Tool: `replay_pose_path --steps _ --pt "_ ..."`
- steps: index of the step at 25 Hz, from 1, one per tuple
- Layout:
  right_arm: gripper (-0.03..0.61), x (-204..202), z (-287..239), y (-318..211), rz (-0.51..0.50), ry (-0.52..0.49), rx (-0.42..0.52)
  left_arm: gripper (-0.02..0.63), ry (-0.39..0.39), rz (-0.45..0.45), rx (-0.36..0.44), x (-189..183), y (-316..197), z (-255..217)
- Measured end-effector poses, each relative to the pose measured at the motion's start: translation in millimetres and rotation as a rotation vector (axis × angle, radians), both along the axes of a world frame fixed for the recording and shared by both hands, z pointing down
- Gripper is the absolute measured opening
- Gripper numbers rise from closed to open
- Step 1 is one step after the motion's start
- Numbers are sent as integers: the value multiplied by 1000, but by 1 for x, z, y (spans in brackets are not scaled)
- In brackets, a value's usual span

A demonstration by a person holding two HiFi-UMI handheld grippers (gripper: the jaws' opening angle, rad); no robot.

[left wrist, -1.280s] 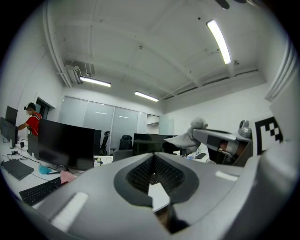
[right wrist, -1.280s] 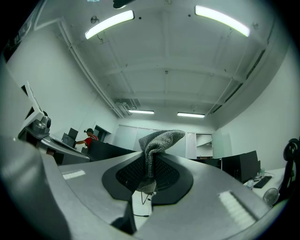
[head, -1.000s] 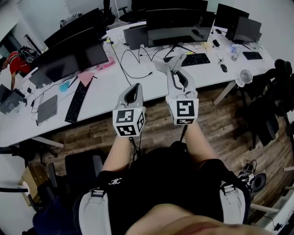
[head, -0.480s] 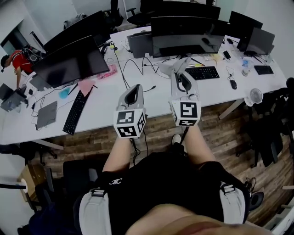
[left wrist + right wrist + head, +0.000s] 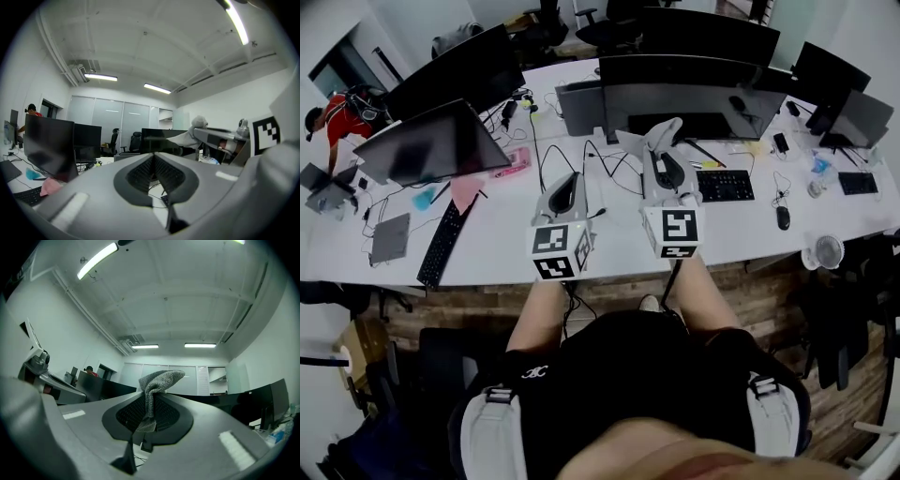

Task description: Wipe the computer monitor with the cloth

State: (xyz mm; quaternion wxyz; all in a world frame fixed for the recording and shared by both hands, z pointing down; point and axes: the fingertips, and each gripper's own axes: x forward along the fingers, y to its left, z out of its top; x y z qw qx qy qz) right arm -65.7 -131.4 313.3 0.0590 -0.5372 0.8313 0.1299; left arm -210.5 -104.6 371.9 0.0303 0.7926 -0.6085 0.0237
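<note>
Just before the monitor [image 5: 694, 94], the right gripper [image 5: 149, 401] pinches the cloth [image 5: 159, 379], whose lower end vanishes between the clamped jaws. The left gripper [image 5: 153, 157], farther from the monitor, has its jaws pressed together on nothing.

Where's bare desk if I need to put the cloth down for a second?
Widest bare patch: the front strip of the desk between the left keyboard and the left tongs. A narrower strip lies before the right keyboard. Crowded: the cables behind, and the mouse end.
</note>
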Motion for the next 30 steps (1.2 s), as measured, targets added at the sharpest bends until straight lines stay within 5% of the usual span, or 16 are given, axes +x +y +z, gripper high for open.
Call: replay_pose_path --steps 12,23,30 --pt "31 3 -34 -116 -125 19 76 51 13 -82 -24 25 -78 4" --pt "29 -58 -74 -203 -115 207 142 51 20 -100 -21 -11 -102 0" --pt "29 -93 -57 -239 -71 358 96 51 30 -98 -9 -36 -112 -2"
